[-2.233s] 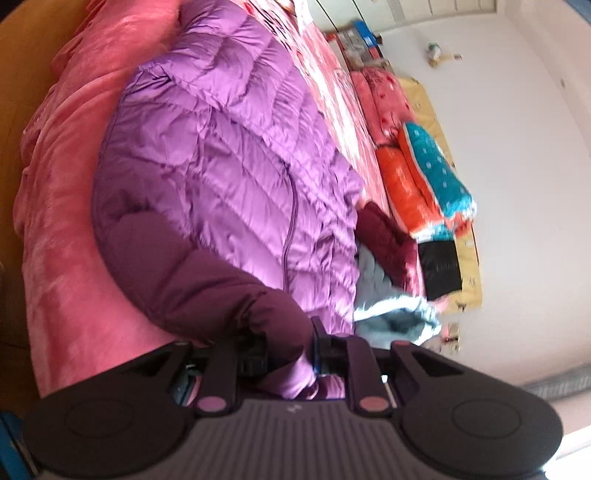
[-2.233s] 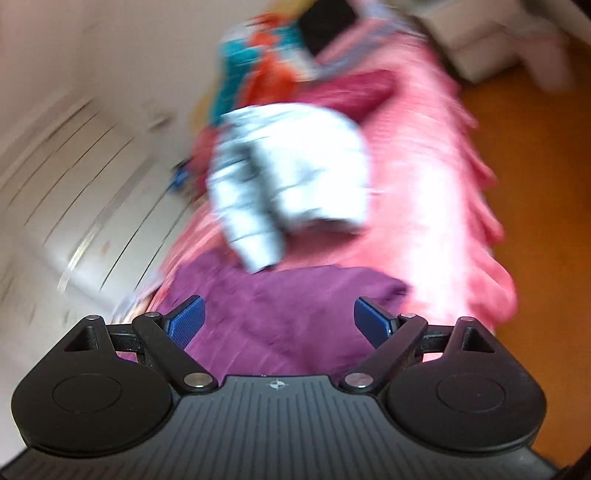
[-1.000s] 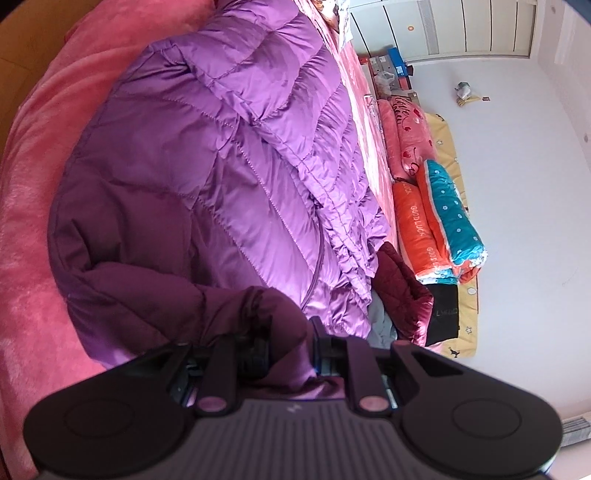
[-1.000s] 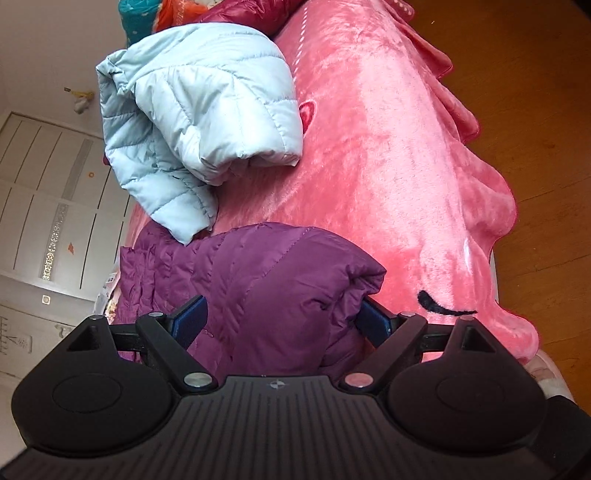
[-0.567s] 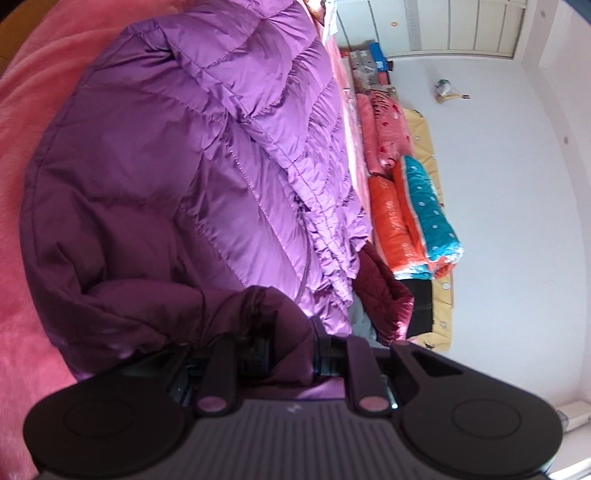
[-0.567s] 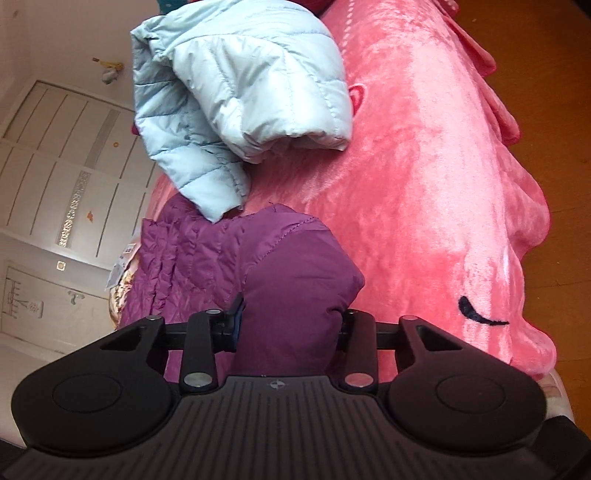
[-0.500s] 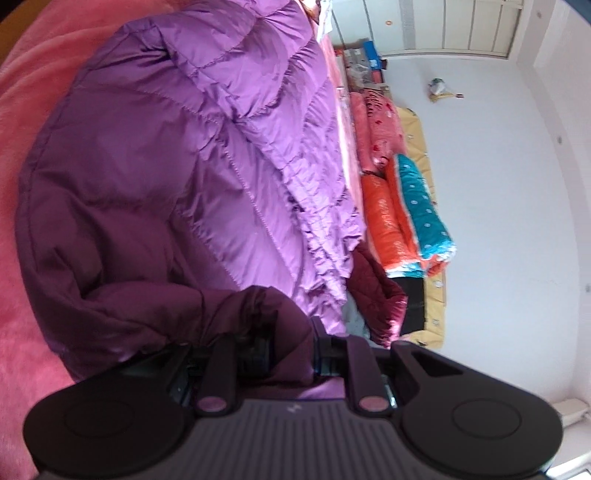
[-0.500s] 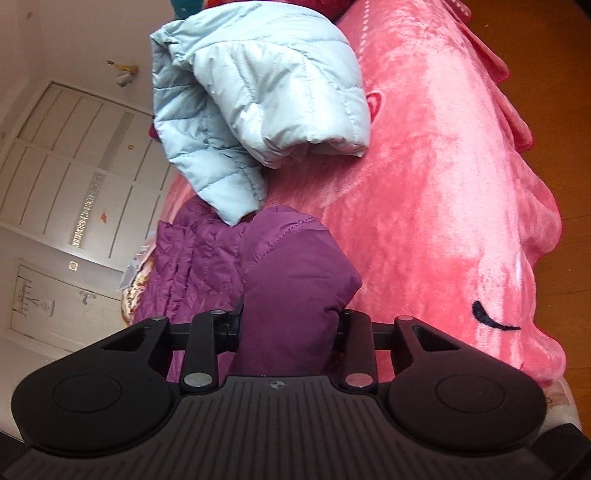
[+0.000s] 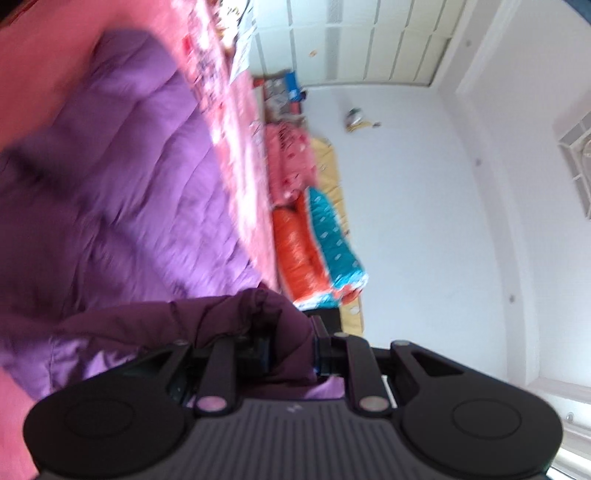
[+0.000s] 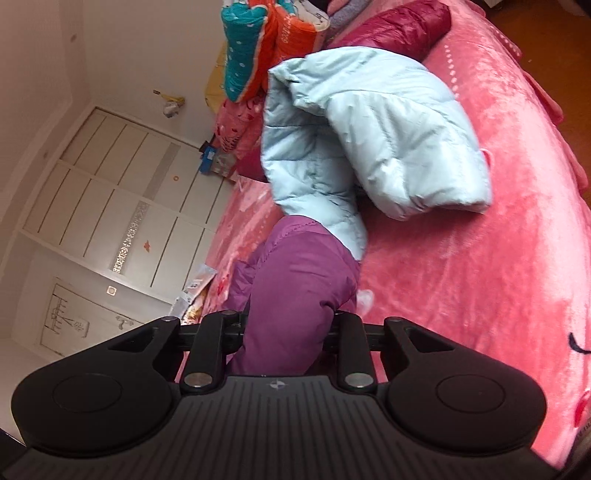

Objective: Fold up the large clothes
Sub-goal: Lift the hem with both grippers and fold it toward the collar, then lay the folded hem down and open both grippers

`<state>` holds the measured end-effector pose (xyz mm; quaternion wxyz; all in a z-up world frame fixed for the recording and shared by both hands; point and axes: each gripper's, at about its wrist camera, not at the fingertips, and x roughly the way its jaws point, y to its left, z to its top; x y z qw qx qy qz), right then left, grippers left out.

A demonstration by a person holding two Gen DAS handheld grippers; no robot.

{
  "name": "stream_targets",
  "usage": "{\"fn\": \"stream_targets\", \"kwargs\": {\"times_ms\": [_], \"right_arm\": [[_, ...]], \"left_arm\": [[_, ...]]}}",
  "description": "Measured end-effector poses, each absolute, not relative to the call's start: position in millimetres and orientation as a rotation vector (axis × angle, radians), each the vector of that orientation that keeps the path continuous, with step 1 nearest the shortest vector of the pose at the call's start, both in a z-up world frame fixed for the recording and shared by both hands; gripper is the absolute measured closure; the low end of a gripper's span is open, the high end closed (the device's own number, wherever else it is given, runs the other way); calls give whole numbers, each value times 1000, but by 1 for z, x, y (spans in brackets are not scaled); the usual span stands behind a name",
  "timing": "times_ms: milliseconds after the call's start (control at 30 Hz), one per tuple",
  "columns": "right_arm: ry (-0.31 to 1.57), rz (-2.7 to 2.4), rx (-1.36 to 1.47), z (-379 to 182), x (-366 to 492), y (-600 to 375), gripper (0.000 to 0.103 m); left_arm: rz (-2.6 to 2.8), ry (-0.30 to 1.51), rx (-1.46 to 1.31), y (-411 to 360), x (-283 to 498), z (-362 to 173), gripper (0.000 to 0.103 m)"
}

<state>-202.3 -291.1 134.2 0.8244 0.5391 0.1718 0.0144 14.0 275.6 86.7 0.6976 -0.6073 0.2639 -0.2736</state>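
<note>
A purple quilted down jacket (image 9: 122, 206) lies spread on the pink bed, blurred in the left wrist view. My left gripper (image 9: 291, 350) is shut on a bunched dark purple fold of it. My right gripper (image 10: 288, 339) is shut on another purple part of the jacket (image 10: 299, 280) and holds it lifted above the bed. The fingertips of both grippers are hidden in the cloth.
A light blue down jacket (image 10: 373, 136) lies crumpled on the pink blanket (image 10: 498, 280) just beyond the right gripper. A dark red garment (image 10: 399, 26) and folded orange and teal quilts (image 9: 317, 240) lie by the white wall. White wardrobe doors (image 10: 110, 206) stand beyond the bed.
My right gripper closed on the purple jacket and lifted it up. My left gripper kept its hold and swung quickly, so less of the jacket shows and the view blurs.
</note>
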Motion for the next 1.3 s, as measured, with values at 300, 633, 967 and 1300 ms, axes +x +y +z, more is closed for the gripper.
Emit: {"fn": "stream_targets", "kwargs": {"times_ms": [300,633,967,1300], "right_arm": [[301,95,1087,198,-87,-256,74],[305,86,952,221,76,-210,74],[401,41,813,173,192,-168,61],[342,56,790,182,182,-171,0]], "left_arm": [[-550,427,-1410,307,66,100,87],[-397,344,-1534,347,123,67,87],[-230,350,-1570,383,130,32,86],[-244,228,-1365,388,127,67,53]]}}
